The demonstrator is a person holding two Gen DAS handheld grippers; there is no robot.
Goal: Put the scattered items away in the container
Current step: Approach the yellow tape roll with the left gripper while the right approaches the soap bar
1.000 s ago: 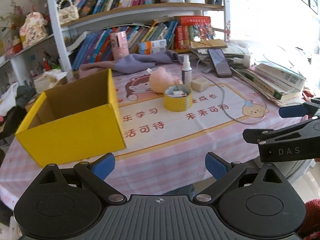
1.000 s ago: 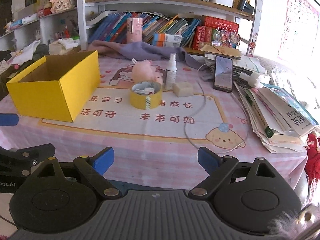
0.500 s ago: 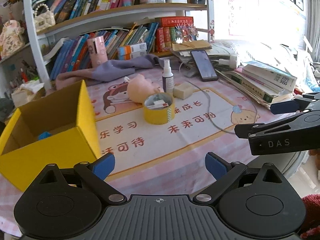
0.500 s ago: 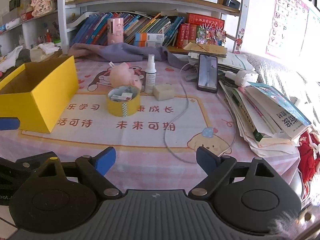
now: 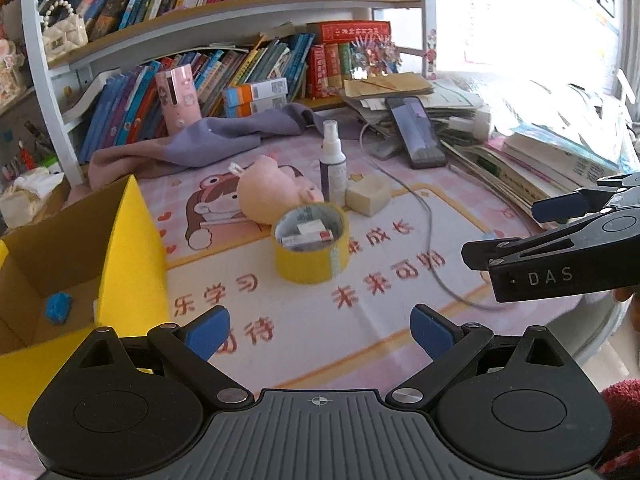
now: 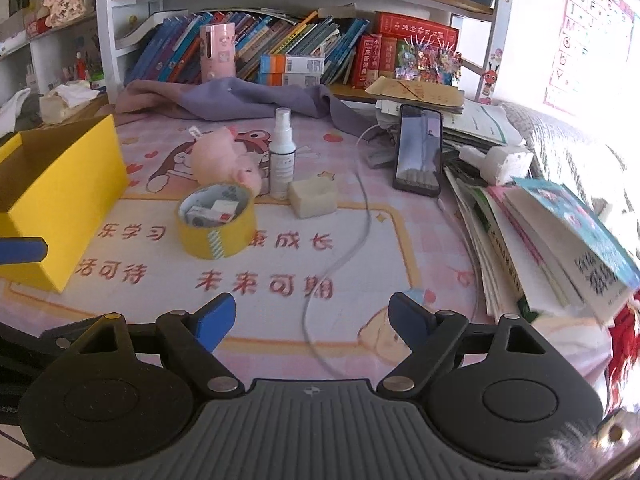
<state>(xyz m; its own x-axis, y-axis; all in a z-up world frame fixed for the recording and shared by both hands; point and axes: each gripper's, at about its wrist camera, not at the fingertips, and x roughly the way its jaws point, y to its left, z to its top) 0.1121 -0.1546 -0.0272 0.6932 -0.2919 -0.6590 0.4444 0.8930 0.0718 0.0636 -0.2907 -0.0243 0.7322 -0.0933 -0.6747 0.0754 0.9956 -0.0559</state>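
A yellow cardboard box (image 5: 132,264) stands open at the left, with a small blue thing (image 5: 59,307) on its floor. On the pink mat sit a yellow tape roll (image 5: 310,240) with small cartons inside, a pink plush (image 5: 268,192), a white spray bottle (image 5: 333,160) and a beige block (image 5: 368,194). My left gripper (image 5: 320,334) hangs open over the mat's near edge, short of the roll, holding nothing. My right gripper (image 6: 311,320) is open with its jaws closing on nothing, over the mat near a grey cable (image 6: 352,240). In its view the roll (image 6: 218,224) lies ahead to the left.
A phone (image 6: 418,152) leans on paper stacks, and a pile of books (image 6: 560,240) fills the table's right side. A purple cloth (image 6: 248,100) lies at the back under the bookshelf. The right gripper's fingers (image 5: 560,206) cross the right of the left wrist view.
Both grippers have moved in over the table, and the scattered items look larger and nearer. The box has slid to the left in both views, showing its inside. The right jaws have narrowed a little.
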